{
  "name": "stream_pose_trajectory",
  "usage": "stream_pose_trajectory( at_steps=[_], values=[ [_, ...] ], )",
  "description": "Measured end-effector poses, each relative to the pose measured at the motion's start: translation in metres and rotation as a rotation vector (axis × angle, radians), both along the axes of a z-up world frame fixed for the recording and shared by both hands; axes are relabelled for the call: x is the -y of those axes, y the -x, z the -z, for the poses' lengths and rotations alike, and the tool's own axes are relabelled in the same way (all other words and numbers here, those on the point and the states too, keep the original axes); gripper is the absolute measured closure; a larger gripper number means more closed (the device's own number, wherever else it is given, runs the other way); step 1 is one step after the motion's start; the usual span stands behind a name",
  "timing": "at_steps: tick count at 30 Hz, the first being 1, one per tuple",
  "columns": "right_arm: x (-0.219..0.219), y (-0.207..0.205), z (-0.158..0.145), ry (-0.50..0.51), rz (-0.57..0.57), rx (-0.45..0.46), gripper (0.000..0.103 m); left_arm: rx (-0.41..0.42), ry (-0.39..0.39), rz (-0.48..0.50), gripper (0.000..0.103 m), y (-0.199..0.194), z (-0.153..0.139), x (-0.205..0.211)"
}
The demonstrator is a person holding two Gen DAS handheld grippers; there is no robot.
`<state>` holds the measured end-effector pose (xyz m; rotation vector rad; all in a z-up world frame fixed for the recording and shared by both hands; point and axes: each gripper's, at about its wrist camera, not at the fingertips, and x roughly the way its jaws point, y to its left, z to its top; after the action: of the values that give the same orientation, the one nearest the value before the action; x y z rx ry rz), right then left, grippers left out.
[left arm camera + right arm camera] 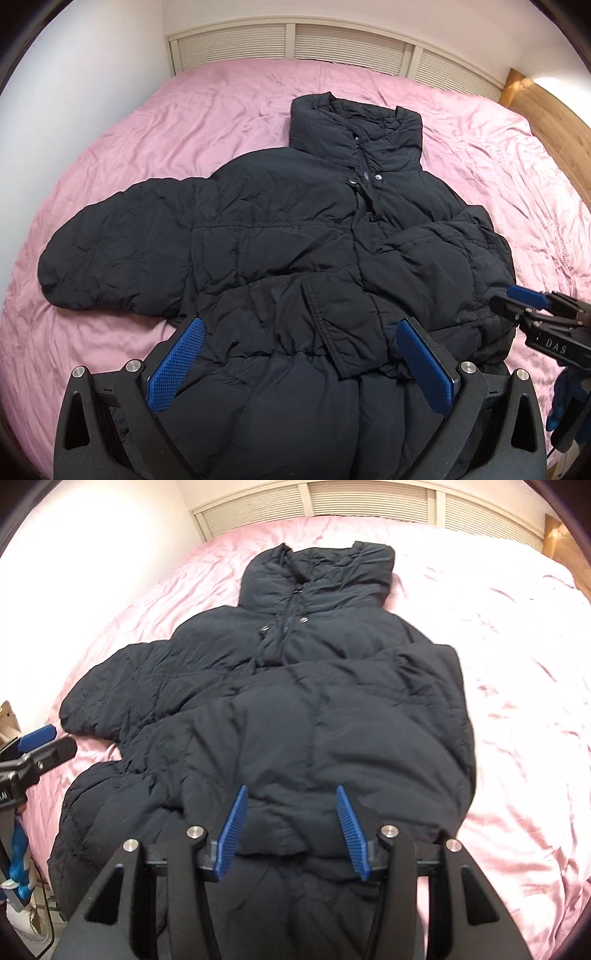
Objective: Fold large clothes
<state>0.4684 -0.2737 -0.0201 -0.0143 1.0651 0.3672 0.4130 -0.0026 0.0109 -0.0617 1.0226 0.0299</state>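
Observation:
A black puffer jacket (280,229) lies front up on the pink bed sheet (155,122), collar toward the headboard. One sleeve (110,251) stretches out to the left. The other sleeve is folded across the front, and its cuff (325,325) rests on the lower body. My left gripper (300,322) hovers over the jacket's hem area, jaws wide open with nothing pinched. My right gripper (291,788) stands open above the folded sleeve (332,720), pads off the fabric. Each gripper shows in the other's view: the right gripper (524,306) at the jacket's right edge, the left gripper (40,738) beside the spread sleeve.
A white slatted headboard (295,48) runs along the far side of the bed. A wooden bed frame (554,110) borders the right side, and a white wall (92,55) stands at the left. A blue-gloved hand (569,402) holds the right gripper. Bare sheet surrounds the jacket.

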Motion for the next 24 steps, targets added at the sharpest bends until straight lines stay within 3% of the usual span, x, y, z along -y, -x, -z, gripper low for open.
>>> stream_pose_trajectory(
  at_steps=[7,11,17,24],
  values=[
    [0.018,-0.05,0.014,0.036,0.013,0.02,0.054,-0.03,0.043,0.013,0.001,-0.055,0.037,0.052],
    [0.021,-0.066,0.036,0.016,0.026,-0.021,0.054,-0.073,0.01,0.008,0.001,-0.081,0.068,0.076],
    [0.021,-0.07,0.076,0.026,0.035,-0.088,0.054,-0.121,-0.015,-0.021,0.001,-0.087,0.118,0.082],
    [0.021,-0.075,0.093,0.039,0.038,-0.122,0.053,-0.122,-0.068,-0.01,0.001,-0.087,0.134,0.09]
  ],
)
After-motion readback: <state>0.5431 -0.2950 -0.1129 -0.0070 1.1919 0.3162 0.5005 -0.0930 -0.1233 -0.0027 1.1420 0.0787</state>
